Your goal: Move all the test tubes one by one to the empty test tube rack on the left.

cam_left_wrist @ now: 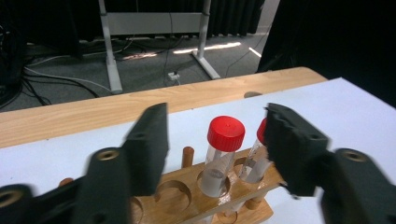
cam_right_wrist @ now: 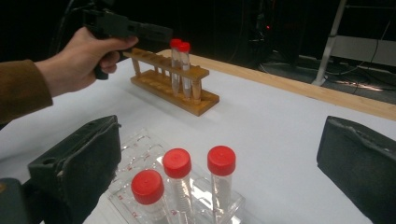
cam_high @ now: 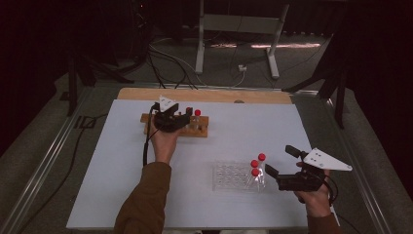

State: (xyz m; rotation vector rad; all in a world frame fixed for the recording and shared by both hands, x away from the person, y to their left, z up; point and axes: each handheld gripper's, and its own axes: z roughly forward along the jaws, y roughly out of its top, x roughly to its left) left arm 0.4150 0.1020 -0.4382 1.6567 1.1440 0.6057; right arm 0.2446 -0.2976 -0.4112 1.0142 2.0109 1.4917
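A wooden tube rack [cam_high: 202, 130] [cam_left_wrist: 187, 196] [cam_right_wrist: 187, 100] stands at the back left of the white table and holds two red-capped tubes [cam_high: 197, 113] [cam_right_wrist: 185, 56]. My left gripper [cam_high: 182, 117] [cam_left_wrist: 217, 126] is at the rack, open. One capped tube [cam_left_wrist: 225, 135] stands upright between its jaws, untouched; the second tube [cam_left_wrist: 256, 158] is by the right jaw. At the front right, a clear plastic rack [cam_high: 229, 175] [cam_right_wrist: 135, 144] holds three red-capped tubes [cam_high: 255, 165] [cam_right_wrist: 177, 163]. My right gripper [cam_high: 280, 161] [cam_right_wrist: 219, 154] stands open just right of them, holding nothing.
A strip of bare wood [cam_high: 204, 95] runs along the table's far edge. Beyond it, on the floor, are a metal stand [cam_high: 234, 29] and loose cables [cam_high: 165, 58]. The white sheet [cam_high: 253, 126] lies bare between the two racks.
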